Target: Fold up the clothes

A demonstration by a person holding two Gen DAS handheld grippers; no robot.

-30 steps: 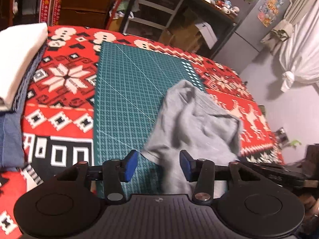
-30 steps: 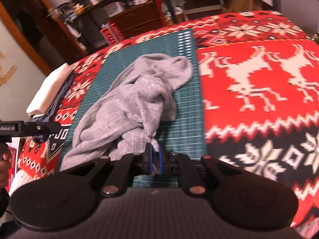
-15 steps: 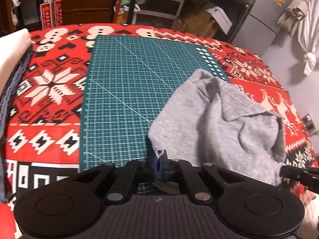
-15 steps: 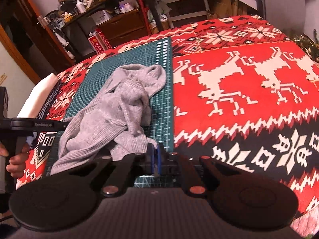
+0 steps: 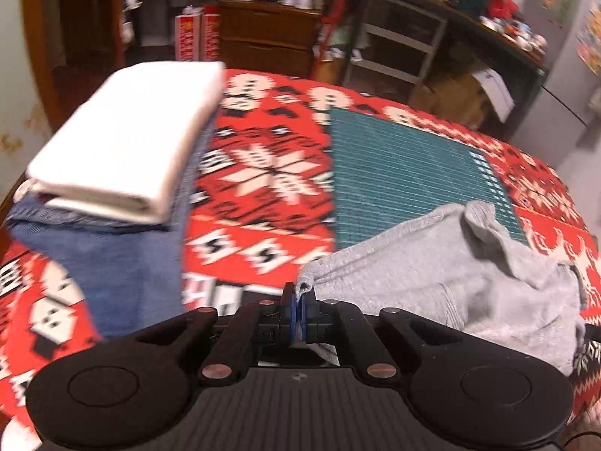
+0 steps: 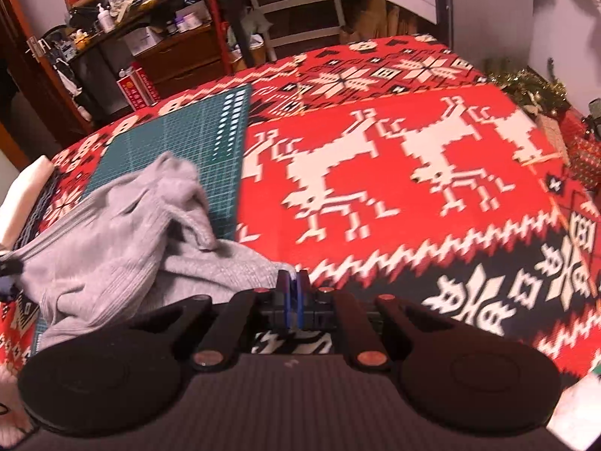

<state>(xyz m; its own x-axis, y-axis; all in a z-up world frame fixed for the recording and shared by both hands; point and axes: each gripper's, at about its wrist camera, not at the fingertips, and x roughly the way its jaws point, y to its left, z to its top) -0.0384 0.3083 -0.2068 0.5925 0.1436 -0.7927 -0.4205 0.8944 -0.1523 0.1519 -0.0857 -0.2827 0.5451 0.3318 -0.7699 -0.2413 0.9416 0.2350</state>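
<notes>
We took the green cutting mat (image 5: 405, 173) as our landmark on the red patterned blanket (image 6: 394, 188). Left of the mat, well apart from it, a stack of folded clothes (image 5: 124, 150) stood with a white piece on top and blue ones beneath. The grey sweater (image 5: 432, 274) lay crumpled across the mat's near right corner, part on the mat and part spilling onto the blanket toward us; it was bunched, not flat, with a loose lump rising at its far end.

Both tongs were closed on the sweater's near edge. The left gripper (image 5: 299, 308) pinched a corner of knit off the mat's near left side, and the right gripper (image 6: 293, 293) pinched ribbed cloth past the mat's near right corner. The held edge thus ran left to right between our tongs, and the body of the garment stretched away from them toward the mat's far side. We judged that spreading it would turn on drawing that edge taut crosswise, each hand being nearest its own corner.
</notes>
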